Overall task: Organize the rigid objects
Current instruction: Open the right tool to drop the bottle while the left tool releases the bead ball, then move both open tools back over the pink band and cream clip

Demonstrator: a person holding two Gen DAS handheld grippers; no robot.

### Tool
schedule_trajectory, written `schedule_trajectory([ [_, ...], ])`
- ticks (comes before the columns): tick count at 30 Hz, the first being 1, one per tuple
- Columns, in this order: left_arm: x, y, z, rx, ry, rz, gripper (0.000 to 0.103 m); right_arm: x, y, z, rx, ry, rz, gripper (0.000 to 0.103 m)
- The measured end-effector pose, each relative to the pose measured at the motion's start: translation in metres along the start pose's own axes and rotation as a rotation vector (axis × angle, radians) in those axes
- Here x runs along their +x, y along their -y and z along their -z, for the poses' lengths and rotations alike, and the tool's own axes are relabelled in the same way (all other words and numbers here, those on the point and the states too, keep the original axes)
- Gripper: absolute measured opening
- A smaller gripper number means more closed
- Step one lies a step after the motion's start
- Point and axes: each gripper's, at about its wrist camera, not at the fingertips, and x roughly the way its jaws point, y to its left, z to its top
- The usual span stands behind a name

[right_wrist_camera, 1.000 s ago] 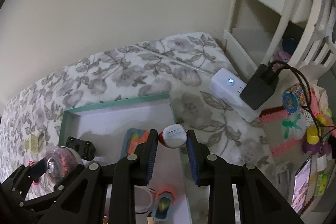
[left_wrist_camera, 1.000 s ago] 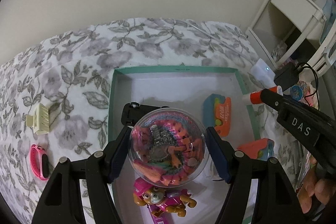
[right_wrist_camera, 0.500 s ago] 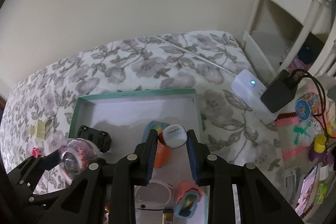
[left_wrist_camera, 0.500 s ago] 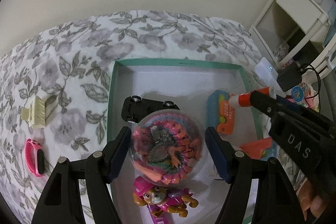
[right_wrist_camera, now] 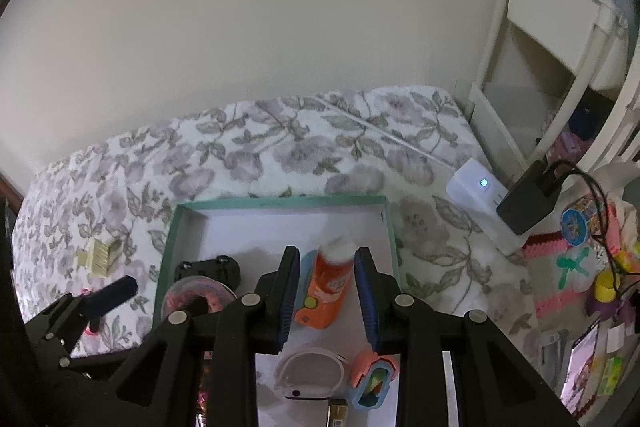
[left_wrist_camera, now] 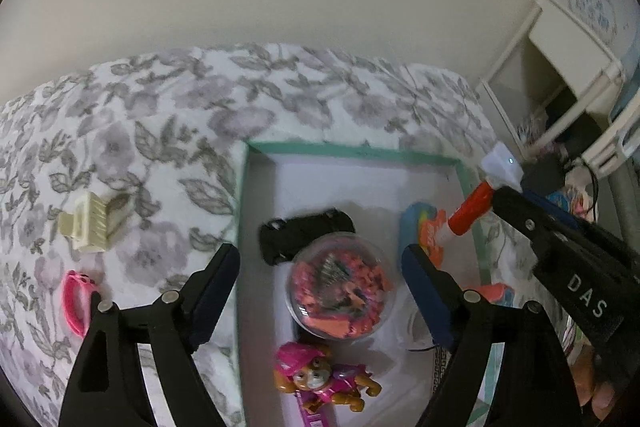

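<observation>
A teal-rimmed box [left_wrist_camera: 352, 149] [right_wrist_camera: 280, 203] lies on the floral bedcover. My left gripper [left_wrist_camera: 320, 263] is open above it; the clear ball of coloured bits [left_wrist_camera: 340, 291] sits free in the box between its spread fingers, next to a black toy car [left_wrist_camera: 304, 235] and a pink puppy figure [left_wrist_camera: 316, 379]. My right gripper [right_wrist_camera: 326, 259] holds a red-and-white glue stick [right_wrist_camera: 334, 267] [left_wrist_camera: 470, 211] between its fingers over an orange-blue toy [right_wrist_camera: 316, 307]; the grip looks loose and the stick is blurred.
A cream comb-like clip [left_wrist_camera: 92, 223] and a pink wristband [left_wrist_camera: 76, 301] lie on the bedcover left of the box. A white ring [right_wrist_camera: 310, 373] and an orange-blue clip [right_wrist_camera: 374, 381] lie in the box's near part. A white charger [right_wrist_camera: 480, 195] and shelf stand right.
My left gripper has opened and pulled up, leaving the clear ball in the box. My right gripper has moved left over the box with the glue stick, its fingers now wider apart.
</observation>
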Motion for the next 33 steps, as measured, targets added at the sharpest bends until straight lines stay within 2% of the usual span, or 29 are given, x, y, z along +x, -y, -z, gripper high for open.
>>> schedule_trajectory([
  [1,-0.006,-0.005,-0.002,-0.013,0.017,-0.006,0.085,-0.003,0.0,-0.001,0.0,0.008,0.004,0.033],
  [3,-0.013,-0.013,-0.005,-0.033,0.044,-0.02,0.085,-0.01,0.0,-0.004,0.003,0.027,0.014,0.047],
  [5,-0.019,-0.021,-0.008,-0.054,0.065,-0.037,0.086,-0.015,0.001,-0.006,0.007,0.043,0.016,0.053],
  [10,-0.027,-0.042,-0.013,-0.112,0.099,-0.072,0.086,-0.021,0.0,-0.009,0.002,0.06,0.017,0.059],
  [16,-0.032,-0.064,-0.015,-0.169,0.129,-0.113,0.086,-0.02,0.0,-0.008,-0.003,0.062,0.029,0.073],
  [17,-0.032,-0.067,-0.015,-0.176,0.132,-0.121,0.09,-0.019,0.0,-0.008,-0.004,0.062,0.031,0.075],
  [19,-0.031,-0.07,-0.015,-0.186,0.13,-0.131,0.103,-0.016,0.0,-0.008,-0.007,0.059,0.036,0.075],
  [23,-0.032,-0.072,-0.014,-0.194,0.138,-0.138,0.103,-0.012,0.0,-0.007,-0.014,0.056,0.046,0.092],
  [26,-0.032,-0.072,-0.015,-0.197,0.136,-0.142,0.103,-0.011,-0.002,-0.006,-0.019,0.057,0.039,0.093],
  [30,-0.031,-0.073,-0.015,-0.201,0.138,-0.154,0.103,-0.009,-0.005,-0.006,-0.031,0.058,0.05,0.103],
  [33,-0.031,-0.078,-0.014,-0.216,0.143,-0.167,0.103,-0.007,-0.006,-0.005,-0.03,0.057,0.06,0.103],
])
